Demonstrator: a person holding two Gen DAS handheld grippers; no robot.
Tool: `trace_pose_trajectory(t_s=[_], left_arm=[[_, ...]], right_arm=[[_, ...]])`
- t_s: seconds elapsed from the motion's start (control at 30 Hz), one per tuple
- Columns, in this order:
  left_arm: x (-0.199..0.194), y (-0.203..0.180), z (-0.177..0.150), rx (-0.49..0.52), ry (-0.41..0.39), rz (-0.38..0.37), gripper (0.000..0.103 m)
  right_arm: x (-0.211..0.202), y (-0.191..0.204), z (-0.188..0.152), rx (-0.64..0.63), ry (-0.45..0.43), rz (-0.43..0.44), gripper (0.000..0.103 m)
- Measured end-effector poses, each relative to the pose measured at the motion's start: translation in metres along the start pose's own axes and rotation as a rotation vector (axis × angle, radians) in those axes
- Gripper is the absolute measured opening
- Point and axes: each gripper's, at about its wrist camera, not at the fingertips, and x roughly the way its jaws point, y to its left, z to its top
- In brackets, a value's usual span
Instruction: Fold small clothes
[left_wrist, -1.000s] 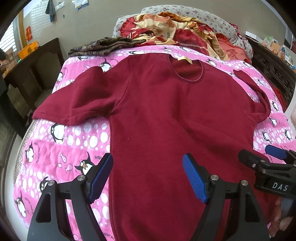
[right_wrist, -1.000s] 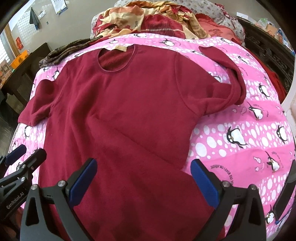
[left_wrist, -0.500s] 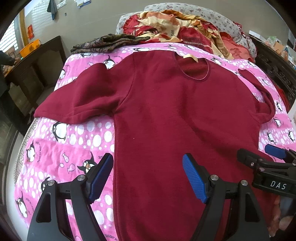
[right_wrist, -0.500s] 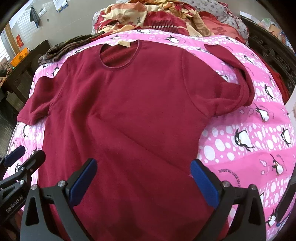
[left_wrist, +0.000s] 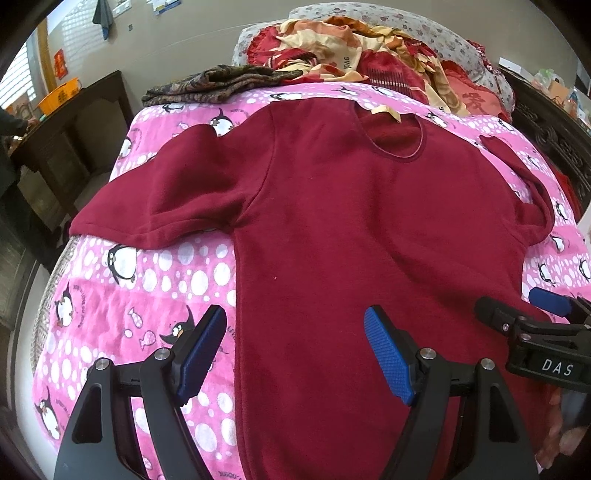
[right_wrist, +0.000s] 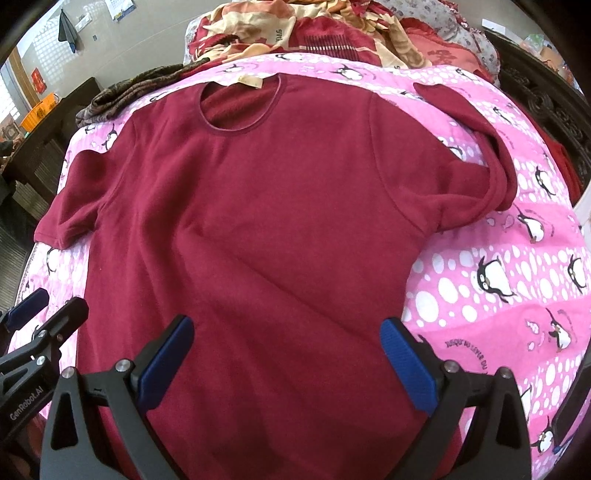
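Sweater (left_wrist: 369, 229) nearer; hem cut off.

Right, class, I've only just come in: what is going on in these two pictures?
A person holds two open grippers above the near end of a dark red sweater, spread flat on a pink penguin blanket. The left gripper straddles the sweater's left edge; the right gripper is nearer its right edge. Neither grips cloth, so no fold has begun.
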Motion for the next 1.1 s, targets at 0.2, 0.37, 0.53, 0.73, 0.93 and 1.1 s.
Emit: trace_pose_trajectory(t_s=[0.2, 0.37, 0.53, 0.73, 0.93, 1.1], left_arm=[[0.001, 0.008, 0.001, -0.027, 0.009, -0.002, 0.059], [0.002, 0.011, 0.002, -0.036, 0.016, -0.007, 0.059], [0.005, 0.007, 0.002, -0.027, 0.027, -0.019, 0.059], [0.008, 0.008, 0.001, -0.031, 0.037, -0.022, 0.059], [0.009, 0.012, 0.001, -0.038, 0.042, -0.018, 0.059], [0.007, 0.019, 0.002, -0.048, 0.036, -0.015, 0.059]], right_arm=[[0.002, 0.003, 0.000, -0.007, 0.007, 0.003, 0.103], [0.002, 0.002, 0.000, -0.002, 0.004, 0.010, 0.103], [0.006, 0.003, 0.000, -0.005, 0.015, 0.007, 0.102], [0.007, 0.003, 0.000, -0.012, 0.020, 0.005, 0.102], [0.010, 0.003, -0.002, -0.010, 0.027, 0.006, 0.103], [0.010, 0.003, -0.001, -0.004, 0.029, 0.011, 0.103]])
